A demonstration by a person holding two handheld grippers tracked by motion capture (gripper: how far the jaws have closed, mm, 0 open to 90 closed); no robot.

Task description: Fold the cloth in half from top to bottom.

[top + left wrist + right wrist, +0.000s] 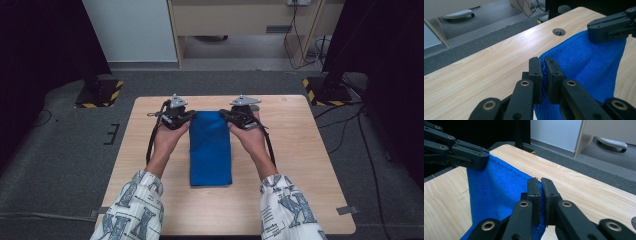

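Blue cloth is the one thing being worked here: a soft, plush towel lying in a long folded strip down the middle of the tabletop, its far end lifted slightly between the two grippers. It looks light and limp, with no stiffness of its own, so any part left unheld is likely to sag and drape. The nap should give the jaws good purchase, and nothing about it seems fragile or slippery. The sensible places to take it are the two far corners, and that is where it is held.

The left gripper is clenched on the cloth's far left corner; in the left gripper view its jaws stand nearly together with a thin edge of blue pinched between them. The right gripper is clamped the same way on the far right corner, and the cloth's far edge runs taut between the two. The near end of the cloth rests flat on the wood.

By count: one cloth, two grippers, one tabletop, and one round hole in the tabletop just beyond the cloth's far edge.
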